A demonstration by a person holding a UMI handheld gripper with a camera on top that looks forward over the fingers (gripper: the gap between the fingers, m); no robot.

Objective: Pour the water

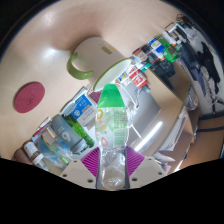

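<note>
My gripper (112, 166) is shut on a clear plastic bottle (112, 135) with a green label; both purple pads (90, 162) press on its lower body. The bottle points forward from between the fingers, held up above a round white table (55, 80). Beyond the bottle's far end lies a white container with a pale green rim (88, 58), on the table. I cannot tell whether water is flowing.
A flat red round object (29, 96) lies on the table left of the fingers. Several bottles and packets (58, 135) crowd the table close on the left. More bottles and boxes (150, 60) stand beyond on the right. The floor (170, 135) shows to the right.
</note>
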